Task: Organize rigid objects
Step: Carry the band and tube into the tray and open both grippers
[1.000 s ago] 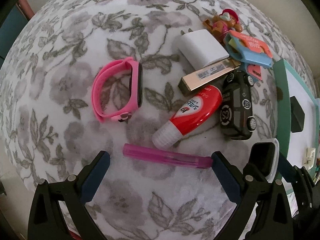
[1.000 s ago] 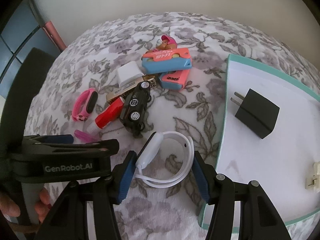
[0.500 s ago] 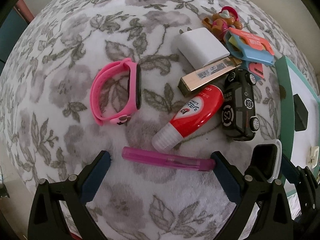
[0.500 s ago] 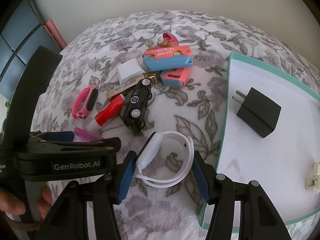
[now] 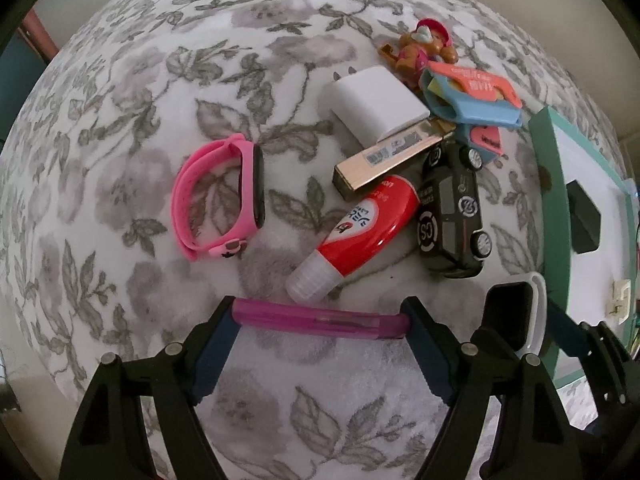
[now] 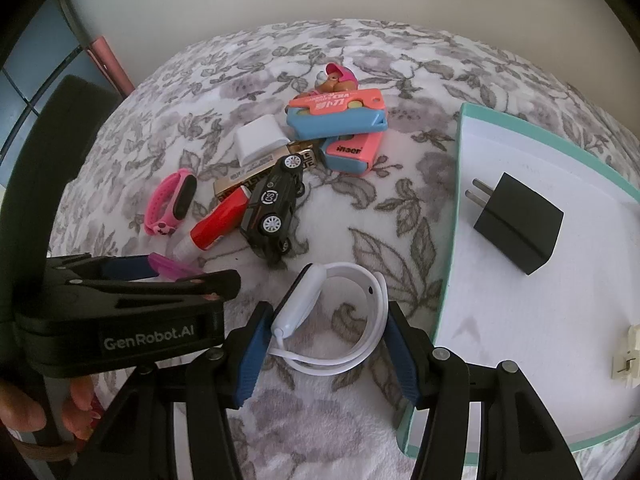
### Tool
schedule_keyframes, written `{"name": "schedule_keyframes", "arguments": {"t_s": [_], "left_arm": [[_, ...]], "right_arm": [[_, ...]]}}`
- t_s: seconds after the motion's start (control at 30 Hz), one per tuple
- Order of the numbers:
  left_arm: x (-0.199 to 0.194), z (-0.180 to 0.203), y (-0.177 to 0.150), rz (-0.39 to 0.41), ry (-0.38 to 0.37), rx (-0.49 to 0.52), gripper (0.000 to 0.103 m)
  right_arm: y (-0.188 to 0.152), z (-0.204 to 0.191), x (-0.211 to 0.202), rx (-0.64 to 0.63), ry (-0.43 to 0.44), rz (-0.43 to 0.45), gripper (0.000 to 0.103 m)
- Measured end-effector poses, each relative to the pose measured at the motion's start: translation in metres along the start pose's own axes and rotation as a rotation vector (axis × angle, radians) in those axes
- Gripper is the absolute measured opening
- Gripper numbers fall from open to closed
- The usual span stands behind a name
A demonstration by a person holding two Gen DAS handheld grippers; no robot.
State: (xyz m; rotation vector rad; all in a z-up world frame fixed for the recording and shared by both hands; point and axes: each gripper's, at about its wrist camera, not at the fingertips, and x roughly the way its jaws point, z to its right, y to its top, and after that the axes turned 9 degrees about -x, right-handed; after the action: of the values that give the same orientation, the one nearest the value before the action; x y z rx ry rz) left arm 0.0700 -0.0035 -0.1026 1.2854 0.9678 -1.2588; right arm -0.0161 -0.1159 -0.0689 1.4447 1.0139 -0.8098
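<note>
My left gripper (image 5: 320,322) has closed on the ends of a magenta pen (image 5: 316,320) that lies crosswise on the floral cloth; it also shows in the right wrist view (image 6: 172,266). My right gripper (image 6: 326,334) straddles a white smartwatch (image 6: 340,312) with both pads against its band. Beyond lie a pink fitness band (image 5: 218,204), a red glue tube (image 5: 360,228), a black toy car (image 5: 452,216), a gold box (image 5: 388,156), a white charger (image 5: 376,104), pink-blue cases (image 5: 468,96) and a small figurine (image 5: 424,42).
A teal-rimmed white tray (image 6: 450,280) sits at the right and holds a black plug adapter (image 6: 516,224) and a small cream part (image 6: 626,360). A wall stands behind the table. The left gripper's body (image 6: 120,320) crowds the right view's lower left.
The left gripper's fingers have closed inward from wide open until they touch both ends of the magenta pen. The right gripper has stayed around the white watch.
</note>
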Motion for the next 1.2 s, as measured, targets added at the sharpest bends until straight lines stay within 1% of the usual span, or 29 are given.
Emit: {"name": "schedule_keyframes", "arguments": {"t_s": [0.07, 0.13, 0.33, 0.47, 0.5, 0.53, 0.67, 0.83, 0.93, 1.07, 1.2], "left_arm": [[-0.007, -0.004, 0.001, 0.016, -0.018, -0.009, 0.082], [-0.020, -0.007, 0.004, 0.056, -0.031, -0.012, 0.082], [-0.058, -0.013, 0.007, 0.176, -0.111, -0.036, 0.082], [-0.074, -0.011, 0.005, 0.226, -0.149, -0.029, 0.082], [-0.076, -0.005, 0.002, 0.238, -0.154, -0.019, 0.082], [-0.079, 0.000, 0.000, 0.247, -0.156, -0.009, 0.082], [-0.086, 0.030, -0.010, 0.277, -0.137, 0.074, 0.082], [-0.087, 0.073, -0.028, 0.284, -0.137, 0.215, 0.082], [-0.085, 0.097, -0.039, 0.294, -0.123, 0.296, 0.082], [-0.081, 0.126, -0.054, 0.299, -0.105, 0.405, 0.082], [-0.078, 0.151, -0.064, 0.306, -0.116, 0.458, 0.082]], "right_arm": [[0.000, 0.001, -0.001, 0.002, 0.002, 0.003, 0.059], [0.001, 0.002, -0.005, 0.011, -0.001, 0.017, 0.059], [0.005, 0.017, -0.032, 0.082, -0.012, 0.112, 0.059], [0.005, 0.032, -0.052, 0.121, -0.081, 0.163, 0.059], [0.005, 0.035, -0.054, 0.130, -0.091, 0.165, 0.059], [0.004, 0.040, -0.058, 0.141, -0.119, 0.166, 0.059], [0.000, 0.059, -0.063, 0.176, -0.214, 0.147, 0.059], [-0.017, 0.103, -0.061, 0.334, -0.243, 0.096, 0.059], [-0.030, 0.126, -0.061, 0.415, -0.250, 0.076, 0.059], [-0.048, 0.155, -0.069, 0.530, -0.275, 0.078, 0.059], [-0.057, 0.170, -0.080, 0.585, -0.311, 0.097, 0.059]]}}
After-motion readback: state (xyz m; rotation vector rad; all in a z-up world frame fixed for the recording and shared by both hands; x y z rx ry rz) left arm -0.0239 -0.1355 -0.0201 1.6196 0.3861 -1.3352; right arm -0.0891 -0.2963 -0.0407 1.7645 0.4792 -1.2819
